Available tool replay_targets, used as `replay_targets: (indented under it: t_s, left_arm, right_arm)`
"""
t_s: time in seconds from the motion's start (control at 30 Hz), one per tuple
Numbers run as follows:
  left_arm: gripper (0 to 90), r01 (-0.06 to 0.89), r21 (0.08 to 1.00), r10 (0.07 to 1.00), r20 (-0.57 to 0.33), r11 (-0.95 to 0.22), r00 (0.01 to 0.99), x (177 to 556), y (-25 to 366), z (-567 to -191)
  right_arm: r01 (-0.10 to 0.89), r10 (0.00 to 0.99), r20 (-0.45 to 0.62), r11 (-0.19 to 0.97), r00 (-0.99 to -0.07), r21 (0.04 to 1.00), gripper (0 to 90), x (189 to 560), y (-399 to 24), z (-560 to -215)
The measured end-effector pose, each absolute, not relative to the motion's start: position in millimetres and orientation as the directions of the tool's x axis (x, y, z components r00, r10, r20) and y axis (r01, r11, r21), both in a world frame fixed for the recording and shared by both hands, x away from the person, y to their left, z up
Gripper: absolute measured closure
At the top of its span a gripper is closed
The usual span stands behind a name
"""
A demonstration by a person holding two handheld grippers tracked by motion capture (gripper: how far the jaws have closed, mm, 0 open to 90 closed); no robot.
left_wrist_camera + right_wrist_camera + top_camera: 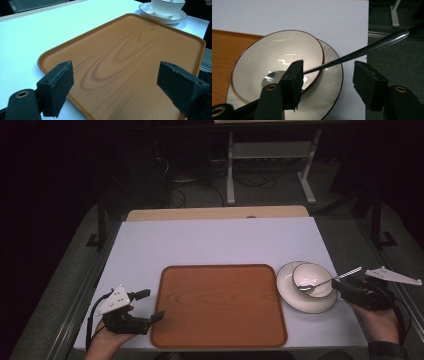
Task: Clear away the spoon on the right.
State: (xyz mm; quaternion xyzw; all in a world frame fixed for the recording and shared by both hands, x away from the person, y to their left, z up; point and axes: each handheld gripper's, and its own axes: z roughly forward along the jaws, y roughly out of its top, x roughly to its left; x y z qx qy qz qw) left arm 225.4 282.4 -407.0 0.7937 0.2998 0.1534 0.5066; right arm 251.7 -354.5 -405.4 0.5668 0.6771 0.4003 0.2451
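On table | bowl [279, 57], spoon [367, 48], tray [218, 305] | no readable writing

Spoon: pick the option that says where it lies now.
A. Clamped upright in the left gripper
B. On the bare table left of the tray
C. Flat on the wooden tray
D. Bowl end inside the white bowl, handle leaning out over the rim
D: the spoon rests with its bowl end inside the white bowl, which sits on the plate, and its handle slants out over the rim between the right gripper's open jaws.
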Motion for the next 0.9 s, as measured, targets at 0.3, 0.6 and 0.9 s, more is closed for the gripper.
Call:
replay_targets:
  t_s: [0.3,0.6,0.9]
  left_arm:
    - [13.5,0.320,0.894,0.627,-0.058,-0.313,0.777,224,283,-407]
    - [13.8,0.319,0.896,0.632,-0.056,-0.310,0.773,221,286,-407]
    - [13.8,0.316,0.896,0.633,-0.052,-0.312,0.772,221,286,-406]
  right_arm:
    - [0.581,0.959,0.153,0.016,-0.240,0.814,39.5,270,-351,-409]
    - [0.585,0.953,0.192,-0.019,-0.236,0.811,42.2,279,-352,-411]
    - [0.572,0.961,0.165,-0.008,-0.222,0.820,54.3,279,-353,-410]
